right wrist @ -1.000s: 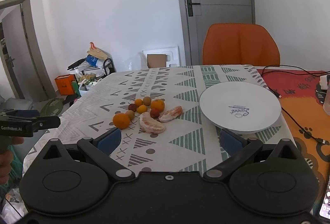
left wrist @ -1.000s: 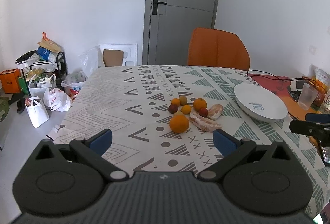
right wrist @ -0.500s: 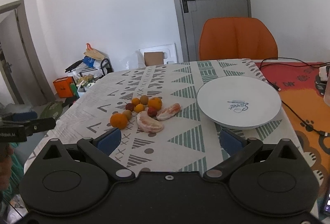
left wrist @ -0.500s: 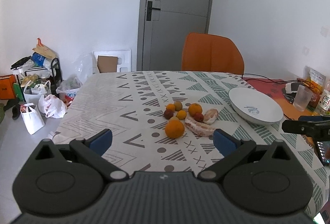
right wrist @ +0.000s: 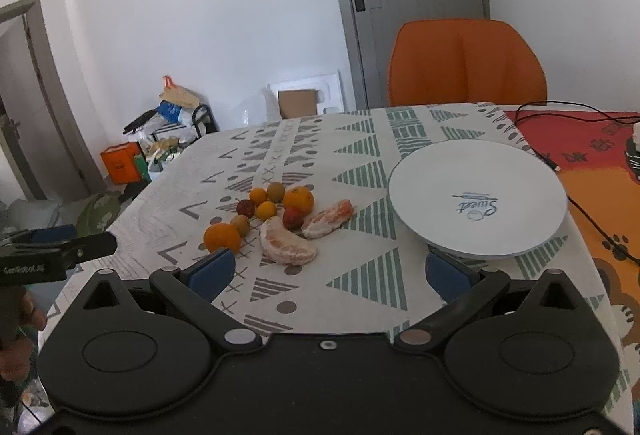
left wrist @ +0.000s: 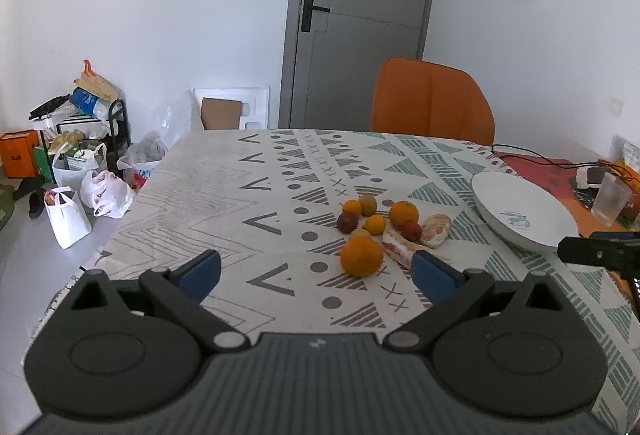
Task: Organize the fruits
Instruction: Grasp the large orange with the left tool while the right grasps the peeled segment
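Holding my left gripper and right gripper wide and empty, I risk rolling the fruits at frame centre away from the plate right of them.

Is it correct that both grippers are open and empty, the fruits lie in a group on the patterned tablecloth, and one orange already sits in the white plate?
Not fully. The white plate holds no fruit; the right wrist view shows only its blue print. Every orange, such as the large orange, lies on the patterned tablecloth. The left gripper and right gripper are open and empty.
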Tool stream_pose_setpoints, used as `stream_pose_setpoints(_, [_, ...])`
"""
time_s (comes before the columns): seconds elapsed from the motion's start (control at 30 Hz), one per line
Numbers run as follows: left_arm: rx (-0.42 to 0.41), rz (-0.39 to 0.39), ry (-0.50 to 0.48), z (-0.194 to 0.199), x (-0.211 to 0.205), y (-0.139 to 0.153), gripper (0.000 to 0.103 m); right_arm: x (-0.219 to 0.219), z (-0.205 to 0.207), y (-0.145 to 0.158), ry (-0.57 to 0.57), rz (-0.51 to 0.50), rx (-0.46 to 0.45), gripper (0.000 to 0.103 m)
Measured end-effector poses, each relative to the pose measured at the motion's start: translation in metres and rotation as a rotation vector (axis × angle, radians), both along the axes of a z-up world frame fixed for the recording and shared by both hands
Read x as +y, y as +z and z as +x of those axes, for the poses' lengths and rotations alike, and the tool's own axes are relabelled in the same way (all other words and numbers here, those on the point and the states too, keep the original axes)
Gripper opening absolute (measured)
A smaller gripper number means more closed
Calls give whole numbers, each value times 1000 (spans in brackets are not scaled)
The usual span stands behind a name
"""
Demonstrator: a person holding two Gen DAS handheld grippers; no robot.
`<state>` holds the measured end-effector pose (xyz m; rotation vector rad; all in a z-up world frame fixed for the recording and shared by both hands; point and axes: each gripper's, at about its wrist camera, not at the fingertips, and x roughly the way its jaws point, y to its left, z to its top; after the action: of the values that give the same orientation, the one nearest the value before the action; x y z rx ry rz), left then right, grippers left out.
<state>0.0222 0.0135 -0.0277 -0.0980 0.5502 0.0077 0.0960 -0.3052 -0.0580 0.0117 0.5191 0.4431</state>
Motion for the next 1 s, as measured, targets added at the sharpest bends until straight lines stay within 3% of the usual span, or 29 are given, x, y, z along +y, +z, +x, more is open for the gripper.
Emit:
stream_pose_setpoints(0.47, [36,-22,-65,45,-11,-19,87,13,42,-22,66,72,105,103])
stream_pose_setpoints(1.0, [145,-62,-141,95,-20,-59,68,26,70,-41,56,38,103,102])
